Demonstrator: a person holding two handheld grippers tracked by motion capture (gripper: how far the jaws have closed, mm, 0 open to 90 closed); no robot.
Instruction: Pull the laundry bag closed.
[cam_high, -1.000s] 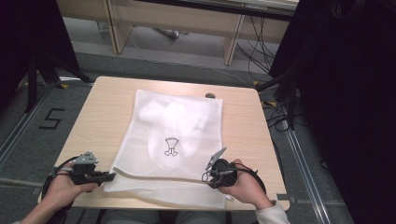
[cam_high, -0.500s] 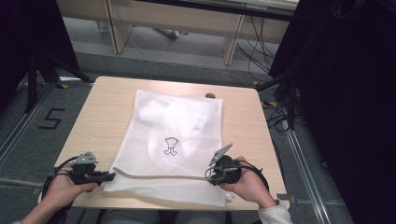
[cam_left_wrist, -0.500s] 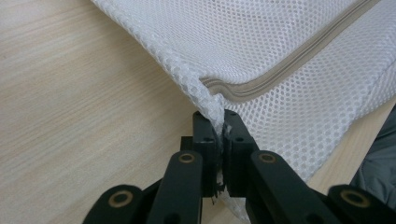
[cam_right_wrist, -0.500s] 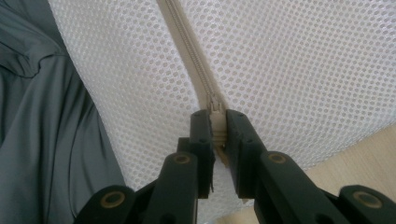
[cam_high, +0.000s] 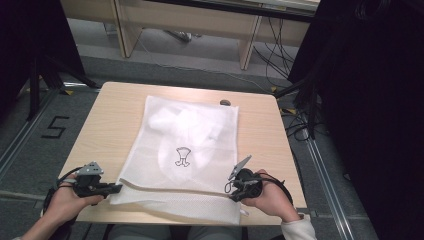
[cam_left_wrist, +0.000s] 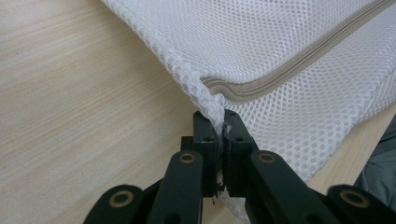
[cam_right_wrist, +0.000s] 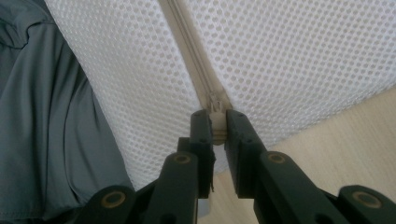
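Note:
A white mesh bag (cam_high: 185, 145) lies flat on the wooden table (cam_high: 115, 120), with a white garment bearing a small black print (cam_high: 182, 156) inside it. A beige zipper (cam_high: 170, 187) runs along the bag's near edge. My left gripper (cam_high: 117, 188) is shut on the bag's near left corner, and the mesh (cam_left_wrist: 280, 46) bunches between its fingertips (cam_left_wrist: 205, 126) beside the zipper's end (cam_left_wrist: 233, 93). My right gripper (cam_high: 231, 190) sits at the near right. It (cam_right_wrist: 216, 119) is shut on the zipper pull (cam_right_wrist: 215, 103), where the zipper tape (cam_right_wrist: 187, 42) ends.
A small dark object (cam_high: 225, 102) lies at the table's far edge. The bag's near edge overhangs the table's front edge (cam_high: 165, 220), above the person's grey trousers (cam_right_wrist: 46, 116). Bare wood flanks the bag on both sides. Cables (cam_high: 300, 125) cross the floor to the right.
My right gripper has shifted slightly to the right along the bag's near edge. The left gripper has stayed where it was.

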